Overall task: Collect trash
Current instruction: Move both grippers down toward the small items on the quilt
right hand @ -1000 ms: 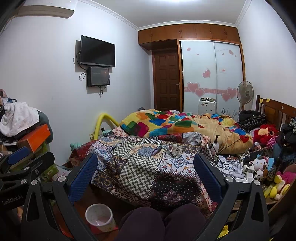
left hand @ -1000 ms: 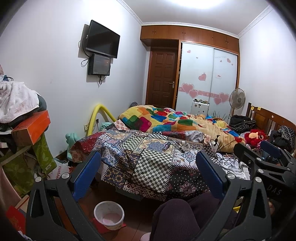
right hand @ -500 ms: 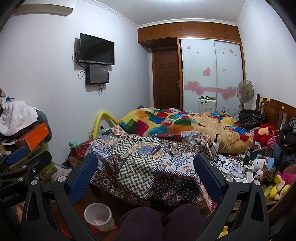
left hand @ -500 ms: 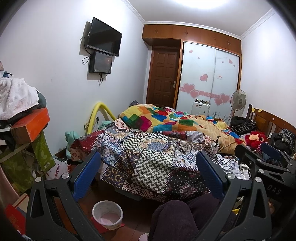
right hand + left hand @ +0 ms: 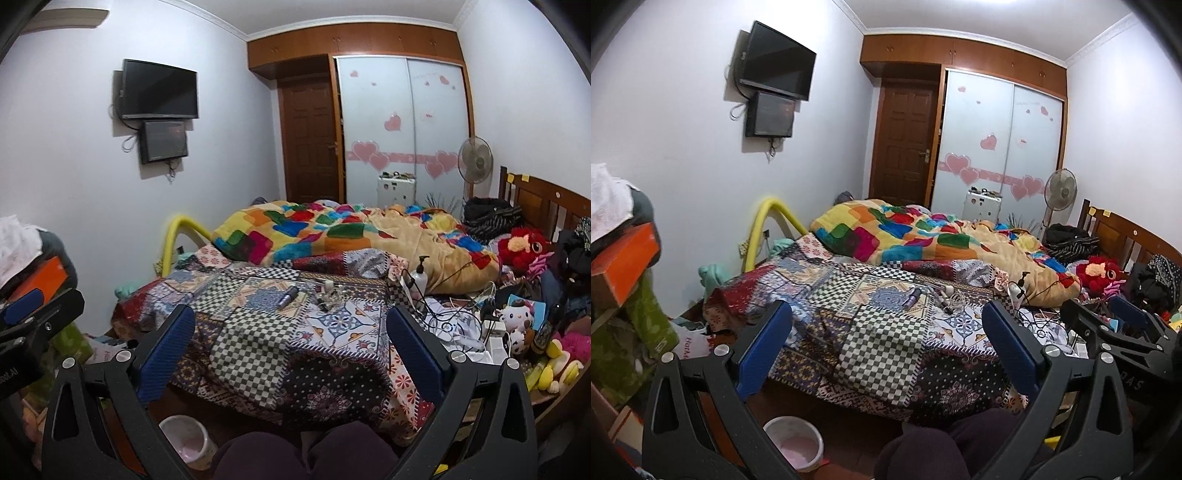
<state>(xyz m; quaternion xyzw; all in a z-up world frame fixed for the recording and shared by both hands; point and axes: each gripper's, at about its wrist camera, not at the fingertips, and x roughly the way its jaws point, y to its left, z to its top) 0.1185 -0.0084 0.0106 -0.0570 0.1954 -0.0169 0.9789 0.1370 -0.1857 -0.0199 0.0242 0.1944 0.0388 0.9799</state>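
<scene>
A small white bin (image 5: 793,438) stands on the floor at the foot of the bed; it also shows in the right wrist view (image 5: 183,436). My left gripper (image 5: 886,350) is open and empty, held above the bed's near edge. My right gripper (image 5: 290,349) is open and empty beside it, to the right. A small purple tube (image 5: 287,296) and a tangle of small items with cords (image 5: 330,295) lie on the patchwork bedspread (image 5: 258,343), beyond both grippers. The other gripper shows at the edge of each view.
A colourful quilt (image 5: 905,232) is heaped at the far end of the bed. Cables, a pump bottle (image 5: 420,273) and plush toys (image 5: 517,321) crowd the right side. Piled boxes and clothes (image 5: 624,258) stand at left. My knees (image 5: 295,454) are below.
Both views have shifted slightly forward and tilted; the bed appears a little closer and lower. Both grippers stay open and empty.
</scene>
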